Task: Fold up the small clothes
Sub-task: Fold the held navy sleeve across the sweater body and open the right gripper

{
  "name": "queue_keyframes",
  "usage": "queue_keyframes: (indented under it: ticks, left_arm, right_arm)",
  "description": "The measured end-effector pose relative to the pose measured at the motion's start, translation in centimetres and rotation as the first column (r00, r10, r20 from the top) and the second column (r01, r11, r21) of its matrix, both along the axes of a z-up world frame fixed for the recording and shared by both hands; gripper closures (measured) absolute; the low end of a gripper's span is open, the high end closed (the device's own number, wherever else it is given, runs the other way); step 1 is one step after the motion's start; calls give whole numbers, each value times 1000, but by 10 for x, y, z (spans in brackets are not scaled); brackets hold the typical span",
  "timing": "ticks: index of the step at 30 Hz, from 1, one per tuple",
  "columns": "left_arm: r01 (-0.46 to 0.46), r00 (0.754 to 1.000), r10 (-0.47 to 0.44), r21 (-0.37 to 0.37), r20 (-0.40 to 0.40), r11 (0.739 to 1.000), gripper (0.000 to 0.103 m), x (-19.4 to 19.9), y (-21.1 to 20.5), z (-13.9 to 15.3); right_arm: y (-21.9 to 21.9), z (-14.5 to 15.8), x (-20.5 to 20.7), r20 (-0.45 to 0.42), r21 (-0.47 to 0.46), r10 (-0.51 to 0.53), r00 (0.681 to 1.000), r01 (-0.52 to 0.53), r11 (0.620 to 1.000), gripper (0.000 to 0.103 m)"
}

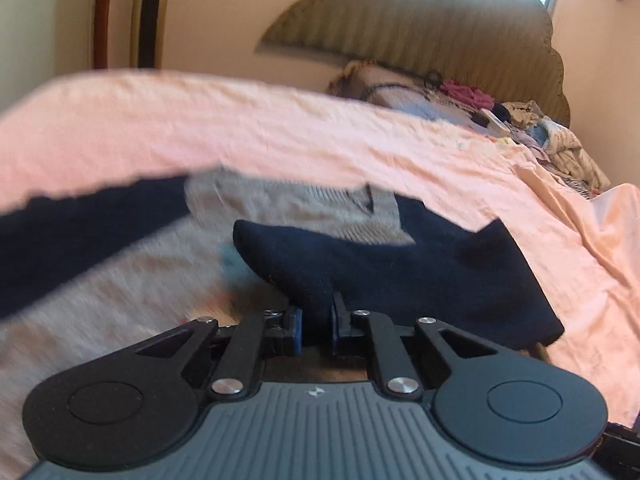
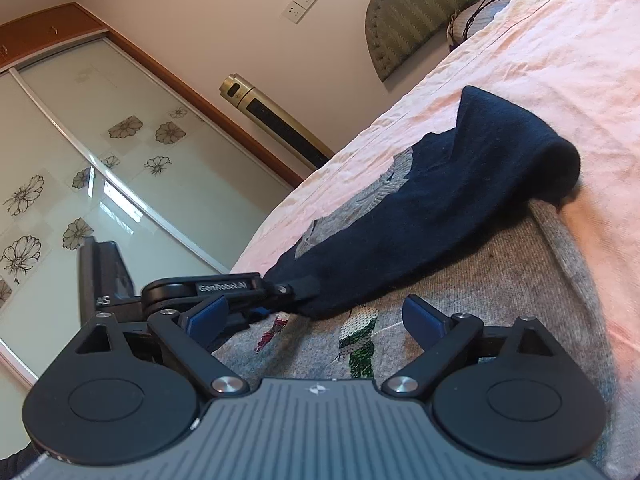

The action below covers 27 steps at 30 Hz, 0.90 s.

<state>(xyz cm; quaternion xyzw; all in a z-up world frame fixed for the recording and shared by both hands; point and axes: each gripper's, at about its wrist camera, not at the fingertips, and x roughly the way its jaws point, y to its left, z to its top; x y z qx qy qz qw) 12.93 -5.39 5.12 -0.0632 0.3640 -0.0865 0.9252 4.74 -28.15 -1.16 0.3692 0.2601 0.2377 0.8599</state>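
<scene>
A small grey sweater with navy sleeves and an embroidered front lies flat on the pink sheet. One navy sleeve is drawn across the grey body. My left gripper is shut on that sleeve's cuff end, which bulges up between the blue pads. The right wrist view shows the same sleeve, with the left gripper pinching its lower end. My right gripper hovers open just above the embroidered front, with nothing between its fingers.
A pile of loose clothes lies near the padded headboard. The bed's edge runs along the left, beyond it a wardrobe with flowered sliding doors and a gold tower unit. The other navy sleeve lies at left.
</scene>
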Motion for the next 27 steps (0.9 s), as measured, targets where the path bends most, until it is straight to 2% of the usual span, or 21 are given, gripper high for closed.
queue_keyframes:
  ticks: [2,4,6,8,10,12,13,14,15,16,17,19,21,22,23,24,26,27]
  left_arm:
    - [-36,998,31,94,54,995,91,-5,5,13]
    - [-59,997,47,185,69,981,91,-5,13,12]
    - [-70,998,65,258,27,964,91,0,20,-2]
    - [-20,997,41,289,-66,957,88,1,25,-21]
    - [-69,997,77,298,-13,952,78,-17,29,-19]
    - [-125,992,118,304,42,944,49,-31,33,-9]
    - [-143,987,119,263,104,954,42,-42,35,0]
    - [-147,980,113,211,165,966,30,-50,39,7]
    - [-142,969,107,150,222,978,25,-55,42,12]
    - [-112,963,85,92,255,989,25,-55,43,15]
    - [-65,969,50,53,243,996,24,-50,42,15]
    - [5,991,0,-34,131,999,24,-25,42,3]
    - [-33,999,31,-106,-21,994,25,2,48,-20]
    - [-52,998,47,-133,-42,990,25,8,54,-30]
    - [-45,999,47,-138,8,989,25,6,58,-31]
    - [-35,999,37,-130,9,991,25,8,62,-34]
    - [-38,999,41,-150,22,988,25,0,77,-32]
    - [-64,997,70,-162,31,985,25,-7,88,-29]
  right_arm:
    - [-1,0,0,0,5,0,1000,0,1000,9]
    - [0,0,0,-1,1,1,1000,-1,1000,9]
    - [1,0,1,1,-5,7,1000,-7,1000,7]
    - [2,0,1,2,-12,11,1000,-11,1000,7]
    - [2,0,1,1,-11,10,1000,-10,1000,7]
    - [-1,4,-1,0,-9,-14,1000,14,1000,7]
    - [-3,9,-4,11,-14,-34,999,34,999,6]
    - [-6,17,-4,36,-18,-50,998,51,999,6]
    - [-9,26,-2,56,-13,-62,997,62,998,3]
    - [-11,35,6,67,-6,-71,995,72,997,1]
    - [-12,43,17,68,-12,-74,995,75,997,0]
    - [-6,55,47,51,-83,-73,996,77,994,0]
    - [7,52,84,1,-222,-76,997,74,972,0]
    - [13,44,101,-46,-290,-100,994,82,953,0]
    - [17,35,114,-89,-344,-115,989,78,936,2]
    - [20,24,124,-131,-396,-131,983,70,916,2]
    - [29,11,118,-32,-492,-109,993,79,867,0]
    - [31,8,115,-15,-510,-99,995,77,857,0]
